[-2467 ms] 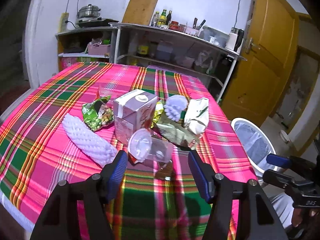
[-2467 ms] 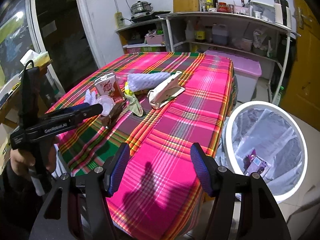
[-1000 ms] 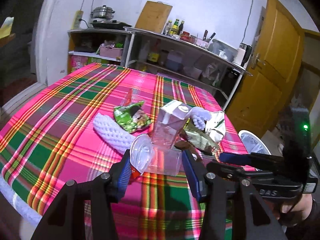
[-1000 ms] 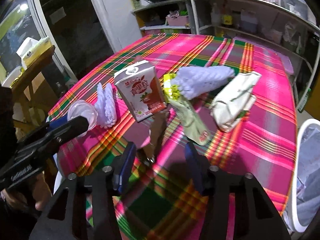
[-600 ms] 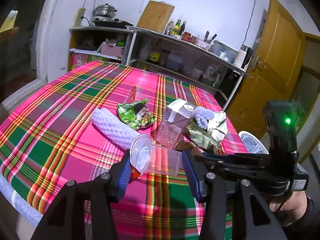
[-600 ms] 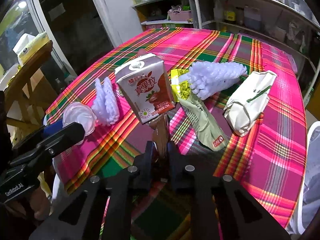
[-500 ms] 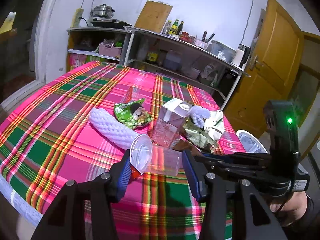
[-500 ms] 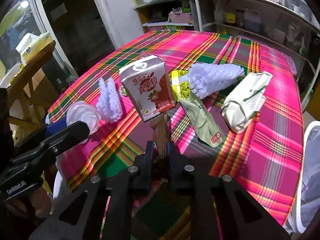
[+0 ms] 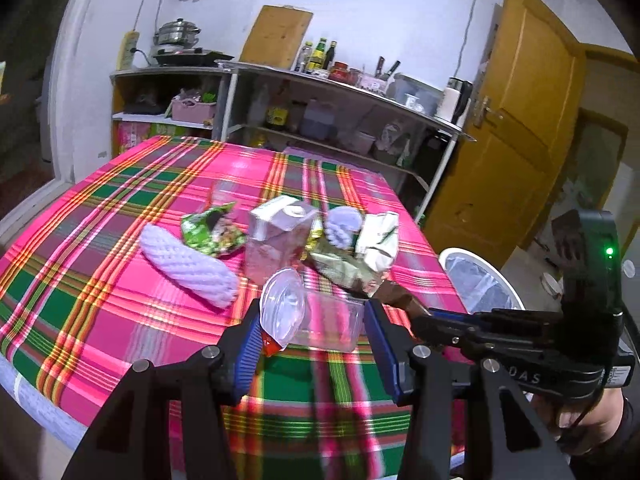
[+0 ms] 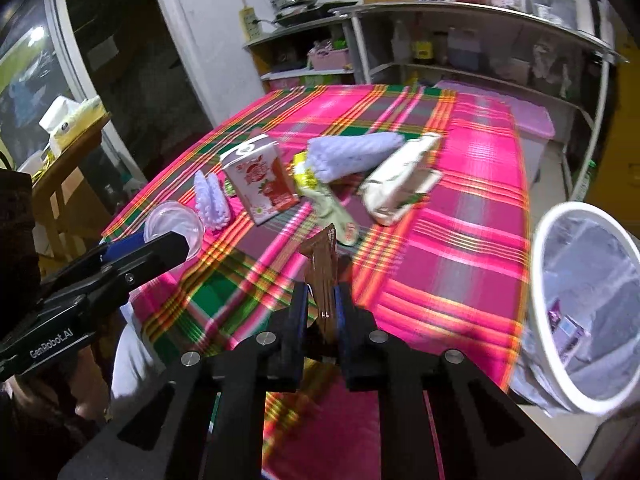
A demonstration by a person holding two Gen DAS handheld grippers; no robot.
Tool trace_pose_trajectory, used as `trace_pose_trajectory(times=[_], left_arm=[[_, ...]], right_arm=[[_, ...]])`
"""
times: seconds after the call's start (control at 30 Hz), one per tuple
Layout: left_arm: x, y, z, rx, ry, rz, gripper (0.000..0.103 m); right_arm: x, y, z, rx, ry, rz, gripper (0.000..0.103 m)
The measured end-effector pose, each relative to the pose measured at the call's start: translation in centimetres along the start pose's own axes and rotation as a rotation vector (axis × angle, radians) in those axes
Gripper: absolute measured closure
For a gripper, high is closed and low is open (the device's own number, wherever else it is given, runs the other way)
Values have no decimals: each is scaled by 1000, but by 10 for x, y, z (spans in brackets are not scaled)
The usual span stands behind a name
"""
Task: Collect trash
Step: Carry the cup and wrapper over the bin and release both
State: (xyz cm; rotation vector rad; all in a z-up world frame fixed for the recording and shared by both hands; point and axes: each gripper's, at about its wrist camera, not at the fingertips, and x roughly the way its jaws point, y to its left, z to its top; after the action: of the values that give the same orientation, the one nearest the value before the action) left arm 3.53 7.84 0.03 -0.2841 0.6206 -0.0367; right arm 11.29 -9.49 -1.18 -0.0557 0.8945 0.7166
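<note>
- Left claw (image 9: 312, 332) grips a clear cup (image 9: 310, 314) above the desk (image 9: 100, 248).
- Right claw (image 10: 322, 304) pinches a brown wrapper (image 10: 322, 276), seemingly lifted; bin (image 10: 538, 280) beside.

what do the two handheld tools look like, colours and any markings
Both tools, left and right, are matte black angular frames with silver bolt heads and blue ribbed finger pads. White lettering reads "GenRobot.AI" on the left tool's side and partly "DAS" on the right's, which shows a green LED and a thin black cable.

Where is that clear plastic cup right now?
The clear plastic cup lies sideways between the left gripper's fingers, in front of the milk carton, above the plaid tablecloth.
</note>
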Motion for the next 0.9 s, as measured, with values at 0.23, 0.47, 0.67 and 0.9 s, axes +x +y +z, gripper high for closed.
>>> trace_pose_trajectory(times=[0.23,0.47,0.67,0.9], left_arm=[[1,-29,-1,41,17,-28,53],[7,-55,1,85,33,-62,53],[17,-81,4,127,48,-91,53],[31,-114,7,181,59,-129,53]], right_arm=[[-29,-18,-13,31,-45,-50,89],[-56,-37,-22,57,-90,-98,89],[-75,-58,-26,93,-123,-140,89],[-89,-84,-34,134,-144,-179,89]])
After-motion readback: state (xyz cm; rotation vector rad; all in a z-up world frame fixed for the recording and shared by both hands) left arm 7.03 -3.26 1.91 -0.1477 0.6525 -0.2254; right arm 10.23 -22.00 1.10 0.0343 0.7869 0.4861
